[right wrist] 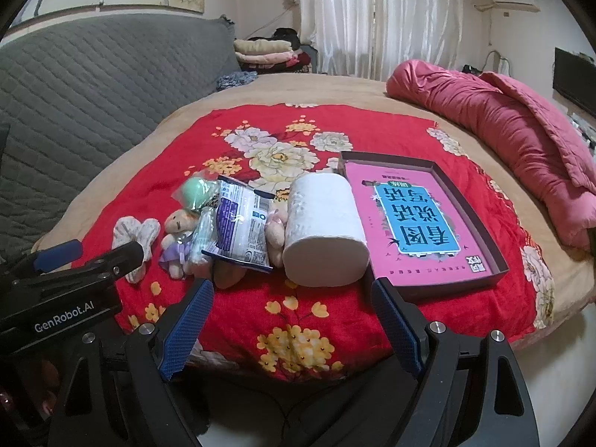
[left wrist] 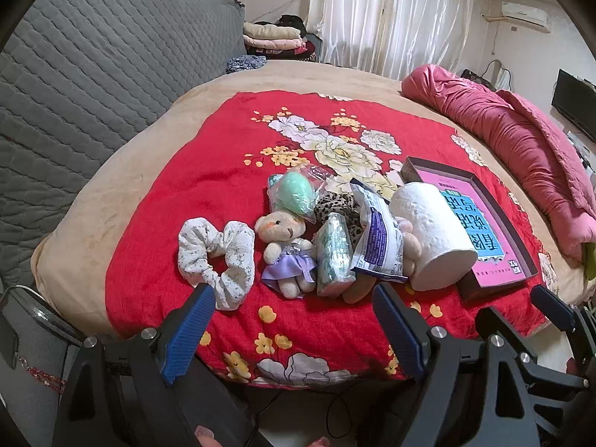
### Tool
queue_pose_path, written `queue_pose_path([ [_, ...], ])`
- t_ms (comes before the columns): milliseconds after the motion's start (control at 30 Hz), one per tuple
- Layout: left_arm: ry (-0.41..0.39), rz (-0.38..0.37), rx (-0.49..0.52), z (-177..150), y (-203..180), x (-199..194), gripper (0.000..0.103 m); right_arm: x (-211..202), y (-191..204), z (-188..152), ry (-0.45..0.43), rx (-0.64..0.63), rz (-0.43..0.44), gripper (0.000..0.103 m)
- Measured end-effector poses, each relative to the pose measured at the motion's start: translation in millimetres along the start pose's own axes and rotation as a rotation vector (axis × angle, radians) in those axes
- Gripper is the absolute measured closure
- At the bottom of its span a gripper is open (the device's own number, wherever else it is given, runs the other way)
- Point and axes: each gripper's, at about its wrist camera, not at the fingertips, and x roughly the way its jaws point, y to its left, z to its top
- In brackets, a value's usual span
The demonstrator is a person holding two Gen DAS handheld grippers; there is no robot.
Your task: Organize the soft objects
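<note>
Both grippers hang low at the near edge of the red flower blanket (right wrist: 298,320), and both have their blue fingers spread wide with nothing between them. The left gripper (left wrist: 294,298) points at the pile of soft things. The right gripper (right wrist: 292,292) points at the toilet paper roll (right wrist: 324,231).

That white roll lies on its side in the middle of the blanket, so I will tell where things are from it. Just to its right sits the shallow box (right wrist: 499,260) with a pink book (right wrist: 417,223) flat inside; the roll seems to touch the box wall, though I can't be sure. Leaning on the roll's left side is a white and blue packet (left wrist: 378,238), with a small pink plush partly hidden under it. Further left stands a green tissue pack (left wrist: 333,257), then the little bear in a purple dress (left wrist: 285,249). Behind the bear lies a mint green egg in a clear bag (left wrist: 296,190). Furthest left of the roll is the white flowery scrunchie (left wrist: 218,257), close to the left gripper's finger.
</note>
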Motion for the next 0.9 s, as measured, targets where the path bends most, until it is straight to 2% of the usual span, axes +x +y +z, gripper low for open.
queue_pose_path([
  [567, 0.030, -0.004, -0.037, -2, 9, 7, 0.017, 3, 5, -1, 0.001, -0.024, 0.004, 0.016],
  [900, 0.069, 0.009, -0.204, 5, 69, 39, 0.017, 13, 11, -2, 0.020, -0.050, 0.007, 0.016],
])
